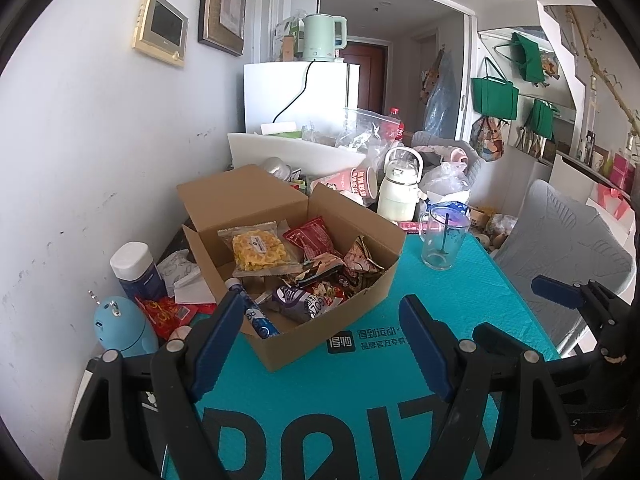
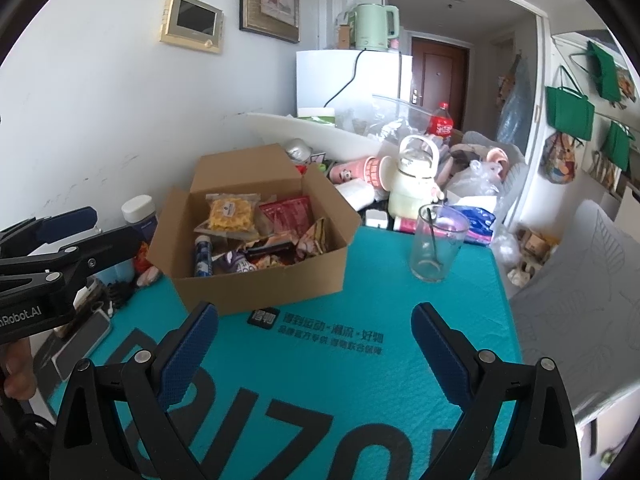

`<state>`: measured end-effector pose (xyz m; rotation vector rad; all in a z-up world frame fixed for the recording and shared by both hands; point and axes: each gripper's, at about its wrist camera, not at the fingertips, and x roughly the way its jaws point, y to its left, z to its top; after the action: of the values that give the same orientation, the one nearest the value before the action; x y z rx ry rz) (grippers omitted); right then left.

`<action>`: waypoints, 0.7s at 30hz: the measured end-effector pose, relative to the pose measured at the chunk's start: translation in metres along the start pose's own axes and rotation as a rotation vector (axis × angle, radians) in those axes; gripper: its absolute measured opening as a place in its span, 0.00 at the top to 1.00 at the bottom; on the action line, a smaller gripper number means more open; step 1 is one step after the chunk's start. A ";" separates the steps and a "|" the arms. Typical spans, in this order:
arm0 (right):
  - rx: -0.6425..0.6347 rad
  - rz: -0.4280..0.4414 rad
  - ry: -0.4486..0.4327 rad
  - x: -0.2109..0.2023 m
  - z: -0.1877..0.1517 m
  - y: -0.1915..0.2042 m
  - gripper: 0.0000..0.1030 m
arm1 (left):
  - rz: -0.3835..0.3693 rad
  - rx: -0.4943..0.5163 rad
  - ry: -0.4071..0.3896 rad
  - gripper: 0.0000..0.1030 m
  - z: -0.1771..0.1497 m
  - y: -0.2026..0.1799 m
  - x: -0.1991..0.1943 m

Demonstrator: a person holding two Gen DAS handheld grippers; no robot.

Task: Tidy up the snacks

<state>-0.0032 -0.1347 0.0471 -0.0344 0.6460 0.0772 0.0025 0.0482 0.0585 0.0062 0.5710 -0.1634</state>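
Note:
An open cardboard box (image 1: 332, 320) (image 2: 260, 280) stands on a teal printed surface (image 1: 460, 300) (image 2: 360, 380). Inside lie a clear bag of yellow snacks (image 1: 260, 250) (image 2: 230, 212), a red packet (image 1: 310, 236) (image 2: 286, 210), a blue tube (image 1: 258, 318) (image 2: 203, 256), a purple pack (image 1: 302, 300) and other wrappers. My left gripper (image 1: 322, 300) is open just in front of the box's near corner, nothing between its blue pads. My right gripper (image 2: 314, 312) is open too, empty, a little short of the box's front wall. Each gripper shows in the other's view, left gripper (image 2: 100, 228) and right gripper (image 1: 524, 312).
A glass mug with a spoon (image 1: 442, 240) (image 2: 436, 244) stands right of the box. Behind are a white bottle (image 1: 400, 188), cups and plastic bags. Left of the box sit a white-capped bottle (image 1: 134, 268), a light blue gadget (image 1: 120, 328) and a phone (image 2: 80, 344). A grey chair (image 1: 568, 248) is at right.

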 end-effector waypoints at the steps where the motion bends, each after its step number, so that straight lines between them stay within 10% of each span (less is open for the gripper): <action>1: 0.002 0.000 0.000 0.000 0.000 0.000 0.05 | -0.003 -0.005 -0.003 0.23 0.000 0.000 0.000; 21: 0.021 -0.007 0.020 -0.004 -0.004 -0.002 0.04 | -0.019 0.000 -0.002 0.23 -0.001 -0.002 0.000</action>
<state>-0.0086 -0.1372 0.0458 -0.0169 0.6665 0.0635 0.0011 0.0462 0.0577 0.0007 0.5691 -0.1821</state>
